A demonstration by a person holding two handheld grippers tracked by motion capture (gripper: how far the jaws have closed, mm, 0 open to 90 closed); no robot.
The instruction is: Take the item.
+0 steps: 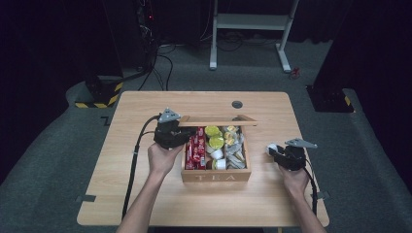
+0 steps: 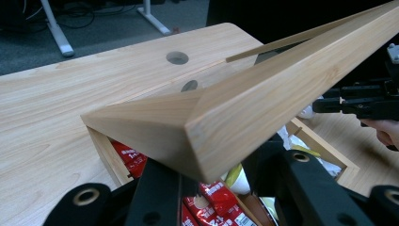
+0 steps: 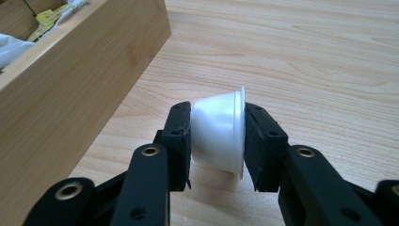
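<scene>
Currently right tongs (image 3: 217,141) clamp the small white plastic cup (image 3: 219,133) at frame centre; lower squarely onto the tabletop (image 3: 329,56). Left tongs (image 2: 221,188) hold the wooden tea-box lid (image 2: 244,113) raised: keep steady.

You can read "TEA" on the front wall of the wooden box (image 1: 216,177). The print on the red packets (image 1: 195,148) inside is too small for you to read.

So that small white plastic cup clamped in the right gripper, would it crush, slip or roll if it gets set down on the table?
The small white plastic cup looks thin-walled, so a hard squeeze from the right gripper could dent it. Its tapered, glossy sides may let it slide out of the pads. Held on its side, it would probably roll in a curve on the wooden table if released that way.
</scene>
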